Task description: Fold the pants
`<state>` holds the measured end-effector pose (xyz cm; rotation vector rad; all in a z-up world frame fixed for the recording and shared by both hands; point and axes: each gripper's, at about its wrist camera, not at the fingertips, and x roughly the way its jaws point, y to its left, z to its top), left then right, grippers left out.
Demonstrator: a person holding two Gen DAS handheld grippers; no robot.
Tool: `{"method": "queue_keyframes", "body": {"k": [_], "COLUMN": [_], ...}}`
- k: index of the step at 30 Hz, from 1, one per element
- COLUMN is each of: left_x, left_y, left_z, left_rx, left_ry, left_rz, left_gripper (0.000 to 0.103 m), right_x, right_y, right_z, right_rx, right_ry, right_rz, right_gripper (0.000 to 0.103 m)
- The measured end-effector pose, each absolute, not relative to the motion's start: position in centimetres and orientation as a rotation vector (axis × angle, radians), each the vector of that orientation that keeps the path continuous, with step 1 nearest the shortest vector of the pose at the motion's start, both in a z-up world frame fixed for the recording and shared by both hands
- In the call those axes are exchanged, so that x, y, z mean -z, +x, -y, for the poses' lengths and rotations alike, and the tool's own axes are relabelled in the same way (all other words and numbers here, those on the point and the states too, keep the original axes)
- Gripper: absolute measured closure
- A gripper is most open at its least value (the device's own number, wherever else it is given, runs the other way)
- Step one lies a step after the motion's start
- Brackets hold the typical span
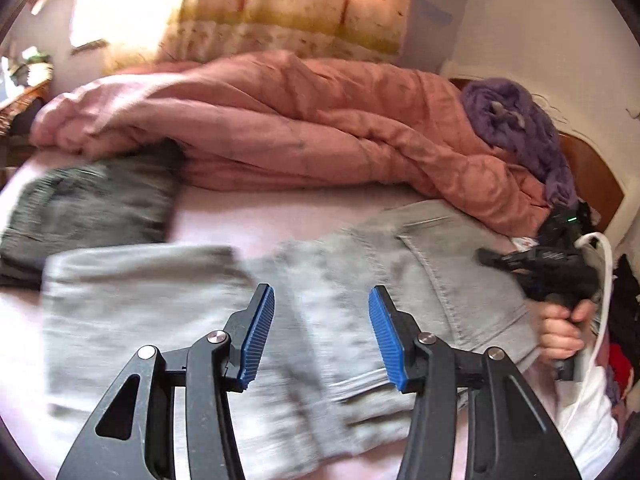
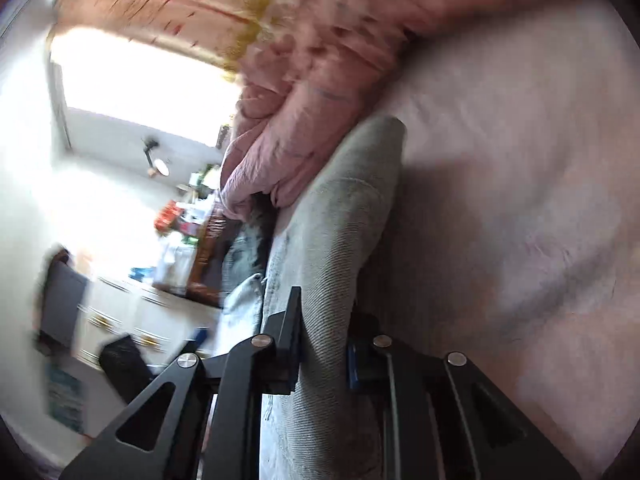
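Motion blur smears the grey pants (image 1: 360, 280) on the bed (image 1: 248, 220), just before the pink quilt (image 1: 320, 128). The left gripper (image 1: 322, 332) hovers, fingers apart and empty. The right gripper (image 2: 320, 344) fingers clamp a raised fold; one blue pad is mostly hidden.

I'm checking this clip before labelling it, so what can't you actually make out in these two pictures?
- Left wrist view: the grey pants' left part and the dark folded garment are motion-blurred; fold edges unclear.
- Left wrist view: right gripper fingertips small, far off.
- Right wrist view: the pinched fold hides the right gripper's pads; the room beyond is blurred and overexposed.
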<state>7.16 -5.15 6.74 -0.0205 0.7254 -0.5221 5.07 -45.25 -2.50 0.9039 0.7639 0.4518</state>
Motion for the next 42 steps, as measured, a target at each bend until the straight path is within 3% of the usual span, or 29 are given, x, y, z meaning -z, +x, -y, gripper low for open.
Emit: {"method": "queue_keyframes", "body": {"k": [7,16,23,30,33,37,42], "left_x": [-8.2,-5.9,-5.2,-5.6,-6.1,-6.5,-5.9], "left_y": [6.4,5.5,5.5,5.0,4.7,4.3,4.3], "left_z": [-4.0,-14.2,-19.8,-22.7,-23.4,-23.6,-22.1], "left_rx": [0.317,0.206,0.157,0.191,0.187,0.203,0.332], "left_ry": [-0.016,-0.078,-0.182,-0.221,-0.228,-0.230,-0.219], "left_rz": [-0.680,-0.717,-0.696,-0.642,-0.622,-0.601,-0.646], "left_gripper": [0.046,0.046,0.046,0.046,0.046,0.046,0.044], "right_x": [-8.4,-15.3,-15.1,-9.2,-6.2,-5.1,-8.6], "right_y": [5.8,9.0,12.0,13.1,13.0,11.9,7.9], "right_z": [36.6,22.4,9.3,-1.3,-2.6,-2.8,-1.1], "right_rx": [-0.347,-0.286,-0.228,-0.159,-0.255,-0.447,-0.467], "right_ry": [0.695,0.570,0.406,0.186,0.258,0.394,0.265], "right_rz": [-0.746,-0.826,-0.902,-0.939,-1.003,-1.037,-0.855], "right_gripper": [0.087,0.086,0.086,0.082,0.070,0.069,0.069]}}
